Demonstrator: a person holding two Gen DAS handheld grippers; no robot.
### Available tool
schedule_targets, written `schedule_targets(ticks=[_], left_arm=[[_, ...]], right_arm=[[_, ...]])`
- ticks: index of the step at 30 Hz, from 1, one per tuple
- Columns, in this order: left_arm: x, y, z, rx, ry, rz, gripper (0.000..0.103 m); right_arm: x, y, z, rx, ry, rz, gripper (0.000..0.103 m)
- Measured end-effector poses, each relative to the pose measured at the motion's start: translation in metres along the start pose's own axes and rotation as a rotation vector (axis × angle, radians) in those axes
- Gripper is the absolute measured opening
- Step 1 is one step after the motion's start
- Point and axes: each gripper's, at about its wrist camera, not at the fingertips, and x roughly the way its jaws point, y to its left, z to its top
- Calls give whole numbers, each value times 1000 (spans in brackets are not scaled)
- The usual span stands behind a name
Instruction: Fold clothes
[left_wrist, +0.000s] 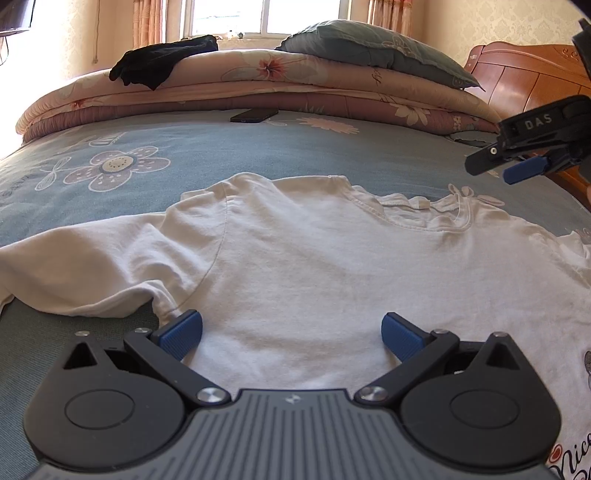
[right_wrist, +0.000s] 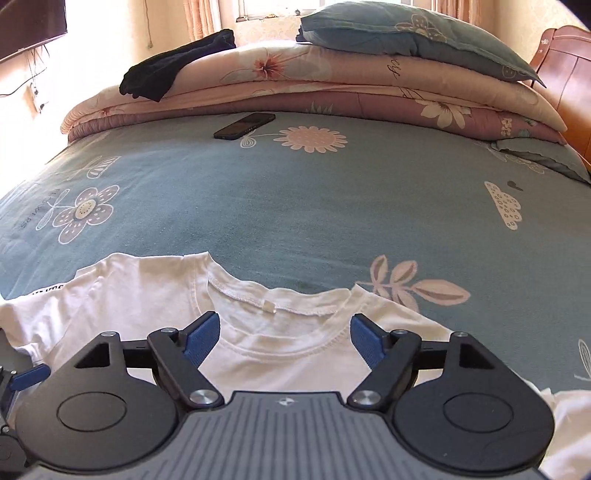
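A white T-shirt (left_wrist: 314, 258) lies spread flat on the blue flowered bedsheet (left_wrist: 184, 155), its collar toward the far right. My left gripper (left_wrist: 291, 336) stands open low over the shirt's body, near the seam of the left sleeve, with nothing pinched between its blue pads. In the right wrist view my right gripper (right_wrist: 286, 338) is open above the shirt's neckline (right_wrist: 273, 306), clear of the cloth. The same right gripper (left_wrist: 517, 166) shows at the right edge of the left wrist view, raised above the bed.
A black phone (right_wrist: 245, 125) lies on the sheet beyond the shirt. Folded quilts (right_wrist: 314, 92) are stacked at the far side, with a blue pillow (right_wrist: 406, 33) and a dark garment (right_wrist: 177, 62) on top. A wooden headboard (left_wrist: 535, 77) stands at the right.
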Motion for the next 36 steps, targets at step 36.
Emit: schedule_targets(ticks=[36], left_arm=[[3, -10, -1, 45, 14, 39, 103]], right_arm=[[-46, -14, -177, -34, -73, 22, 103]])
